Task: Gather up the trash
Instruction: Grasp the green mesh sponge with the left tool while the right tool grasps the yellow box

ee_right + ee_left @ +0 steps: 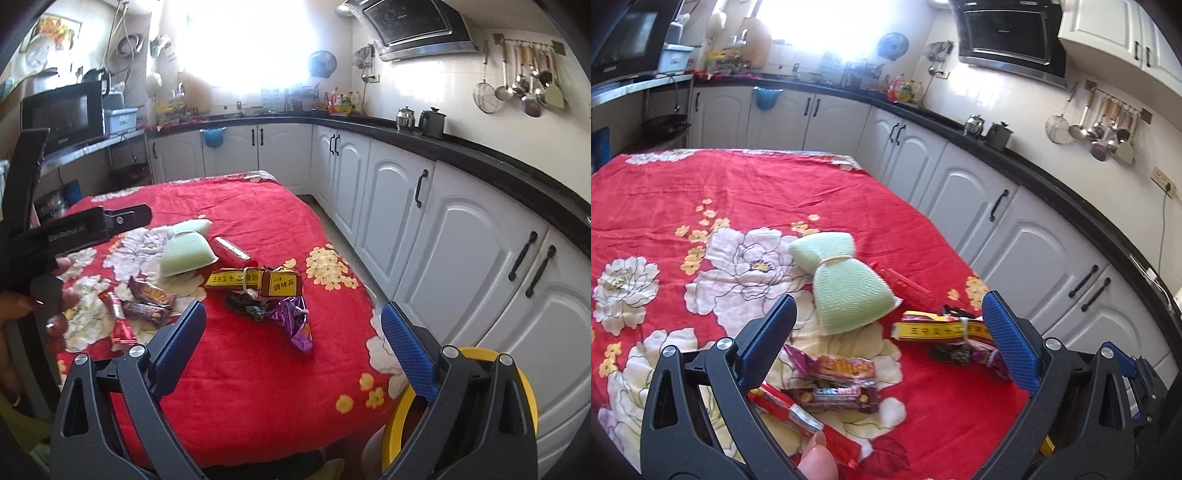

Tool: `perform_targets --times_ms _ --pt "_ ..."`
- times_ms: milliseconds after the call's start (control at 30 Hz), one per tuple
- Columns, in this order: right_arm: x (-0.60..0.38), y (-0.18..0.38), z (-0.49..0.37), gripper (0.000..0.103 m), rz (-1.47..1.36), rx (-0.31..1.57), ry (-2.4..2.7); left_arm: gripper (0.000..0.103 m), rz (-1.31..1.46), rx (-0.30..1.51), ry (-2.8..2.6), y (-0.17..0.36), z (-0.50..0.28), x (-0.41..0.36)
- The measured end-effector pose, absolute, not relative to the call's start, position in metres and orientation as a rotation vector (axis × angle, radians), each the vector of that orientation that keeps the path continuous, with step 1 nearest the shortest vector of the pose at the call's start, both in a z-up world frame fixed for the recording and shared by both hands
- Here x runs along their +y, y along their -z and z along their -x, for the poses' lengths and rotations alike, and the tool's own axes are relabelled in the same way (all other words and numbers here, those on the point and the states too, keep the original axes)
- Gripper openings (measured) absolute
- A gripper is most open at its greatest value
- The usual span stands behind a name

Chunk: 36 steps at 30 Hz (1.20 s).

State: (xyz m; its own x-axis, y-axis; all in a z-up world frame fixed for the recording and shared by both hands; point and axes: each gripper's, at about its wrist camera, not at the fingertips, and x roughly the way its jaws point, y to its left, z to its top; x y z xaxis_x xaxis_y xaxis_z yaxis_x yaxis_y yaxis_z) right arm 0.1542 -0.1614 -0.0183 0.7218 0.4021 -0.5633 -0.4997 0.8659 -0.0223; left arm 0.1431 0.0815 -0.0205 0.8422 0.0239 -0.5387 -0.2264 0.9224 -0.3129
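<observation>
Trash lies on a table under a red flowered cloth (701, 192) (258, 221). My left gripper (888, 317) hangs open above several snack wrappers (846, 369) (147, 299) and a long red wrapper (812, 424). A yellow and brown seasoning box (938, 330) (255, 282) lies by its right finger, with a dark crumpled scrap (247, 306) and a purple wrapper (295, 321) beside it. A green sponge (842, 291) (184, 251) tied with a band sits farther back, next to a red tube (232, 251). My right gripper (293, 317) is open, raised above the table's near edge, holding nothing.
A yellow bin (461, 406) stands below the table's right corner. White cabinets with a black counter (1015, 170) (480, 158) run along the right, with a narrow floor strip between. A person's hand (55, 295) holds the left gripper's handle at the left.
</observation>
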Motion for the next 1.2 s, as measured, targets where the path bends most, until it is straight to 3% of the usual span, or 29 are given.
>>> perform_targets --times_ms 833,1000,1067,1167,1200 --pt "-0.071 0.079 -0.22 0.091 0.702 0.602 -0.622 0.092 0.504 0.894 -0.237 0.068 -0.254 0.138" --pt "-0.059 0.093 -0.223 0.07 0.775 0.628 -0.654 0.092 0.547 0.931 -0.256 0.078 -0.266 0.143" --pt "-0.058 0.096 -0.226 0.05 0.774 0.649 -0.664 0.092 0.558 0.945 -0.272 0.083 -0.27 0.145" --pt "-0.061 0.094 -0.224 0.05 0.745 0.646 -0.67 0.092 0.584 0.971 -0.285 0.092 -0.273 0.149" --pt "-0.062 0.093 -0.223 0.043 0.73 0.644 -0.679 0.092 0.587 0.97 -0.287 0.093 -0.273 0.15"
